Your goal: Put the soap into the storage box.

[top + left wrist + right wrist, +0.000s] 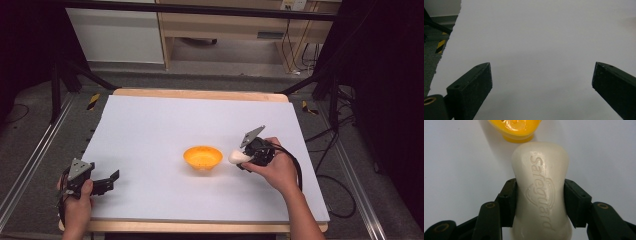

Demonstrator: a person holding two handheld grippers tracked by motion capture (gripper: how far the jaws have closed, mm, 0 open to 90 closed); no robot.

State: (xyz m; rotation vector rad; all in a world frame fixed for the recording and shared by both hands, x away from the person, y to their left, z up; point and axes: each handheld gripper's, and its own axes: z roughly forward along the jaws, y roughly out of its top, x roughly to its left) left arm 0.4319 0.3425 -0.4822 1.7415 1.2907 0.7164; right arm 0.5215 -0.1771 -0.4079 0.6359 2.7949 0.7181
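A cream-white bar of soap (540,190) with raised lettering is clamped at its waist between the two black jaws of my right gripper (540,202). From above, the soap (238,156) pokes out leftward from the right gripper (246,159), held just off the table and a short way right of an orange bowl (202,157). The bowl (515,130) lies just beyond the soap's tip in the right gripper view. My left gripper (112,180) rests at the table's near left corner, and its jaws stand wide apart over bare white table (541,45) with nothing between them.
The white table surface (165,125) has a wooden rim. A black frame with legs, cables on the floor (325,145) at the right, and yellow-black tape marks stand around it. A wooden cabinet stands behind.
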